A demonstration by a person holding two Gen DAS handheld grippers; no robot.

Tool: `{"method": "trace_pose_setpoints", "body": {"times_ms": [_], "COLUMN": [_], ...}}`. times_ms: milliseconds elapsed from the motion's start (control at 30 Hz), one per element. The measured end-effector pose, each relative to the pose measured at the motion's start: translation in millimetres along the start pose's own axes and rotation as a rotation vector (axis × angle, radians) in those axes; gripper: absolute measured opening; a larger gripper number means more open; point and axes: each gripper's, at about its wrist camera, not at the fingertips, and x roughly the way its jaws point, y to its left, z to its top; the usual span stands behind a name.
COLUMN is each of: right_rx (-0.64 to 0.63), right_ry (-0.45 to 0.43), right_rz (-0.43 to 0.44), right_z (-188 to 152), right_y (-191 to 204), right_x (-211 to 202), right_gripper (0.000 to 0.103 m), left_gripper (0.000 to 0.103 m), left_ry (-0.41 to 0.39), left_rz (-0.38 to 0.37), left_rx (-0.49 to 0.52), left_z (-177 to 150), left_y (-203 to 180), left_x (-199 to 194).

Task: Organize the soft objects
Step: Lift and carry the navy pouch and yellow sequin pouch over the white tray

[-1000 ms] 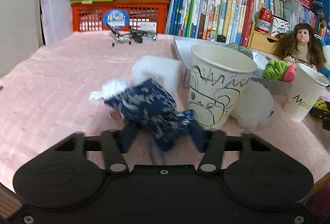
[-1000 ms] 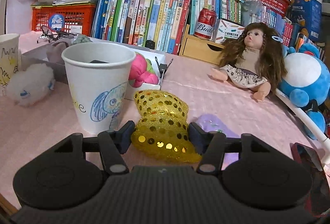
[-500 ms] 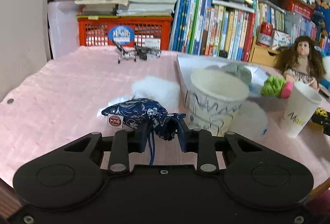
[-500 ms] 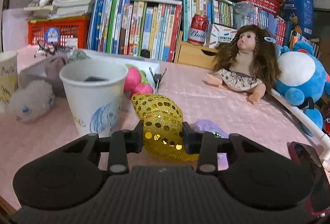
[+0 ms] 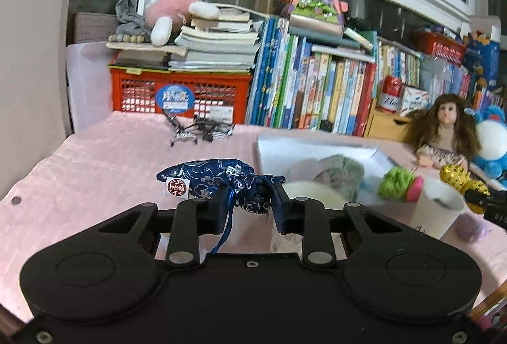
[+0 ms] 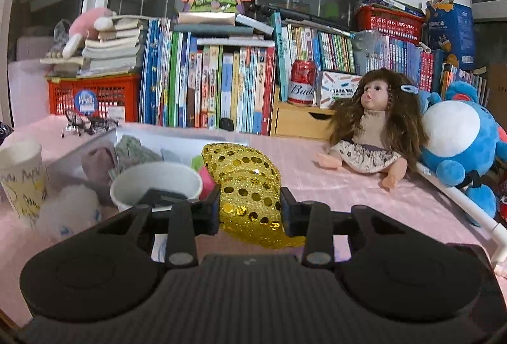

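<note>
My left gripper (image 5: 248, 204) is shut on the neck of a dark blue brocade pouch (image 5: 207, 177), which hangs above the pink tablecloth with its cord dangling. My right gripper (image 6: 249, 207) is shut on a gold sequinned pouch (image 6: 245, 177), lifted beside a white paper cup (image 6: 157, 185); the gold pouch (image 5: 459, 177) also shows at the right edge of the left wrist view. A shallow white box (image 5: 304, 152) holds grey and pale purple soft items (image 5: 336, 173) and a green and pink one (image 5: 401, 184). A white fluffy ball (image 6: 68, 211) lies by a second drawn-on cup (image 6: 22, 176).
A doll (image 6: 372, 135) and a blue plush (image 6: 459, 141) sit at the right. Books (image 6: 221, 84), a red basket (image 5: 177, 93), a beer can (image 6: 302, 82) and a wooden drawer line the back. A small purple item (image 5: 472, 230) lies on the cloth by the cup (image 5: 439, 211).
Both grippers closed on their pouches and lifted them off the cloth. The views rose, so the cups and box now sit lower and farther below.
</note>
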Motion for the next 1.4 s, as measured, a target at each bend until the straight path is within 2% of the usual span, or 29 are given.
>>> {"method": "trace_pose_setpoints", "body": {"times_ms": [267, 567, 767, 1000, 1167, 1400], "right_rx": [0.052, 0.122, 0.206, 0.229, 0.275, 0.301], "right_ry": [-0.026, 0.003, 0.065, 0.152, 0.204, 0.292], "right_rz": [0.015, 0.092, 0.168, 0.202, 0.221, 0.223], "right_z": [25, 66, 94, 111, 116, 111], "right_y": [-8, -9, -6, 9, 12, 16], "right_x": [2, 22, 49, 84, 105, 133], "right_gripper": [0.041, 0.041, 0.041, 0.041, 0.041, 0.042], "left_gripper": [0.026, 0.026, 0.026, 0.026, 0.026, 0.026], "left_ry": [-0.004, 0.034, 0.118, 0.229, 0.290, 0.372], "left_rz": [-0.076, -0.164, -0.225, -0.282, -0.278, -0.221], "left_rx": [0.006, 0.015, -0.020, -0.067, -0.087, -0.085], "left_z": [34, 81, 112, 129, 130, 121], "left_y": [-11, -33, -48, -62, -69, -75], "left_x": [13, 47, 86, 132, 163, 205]}}
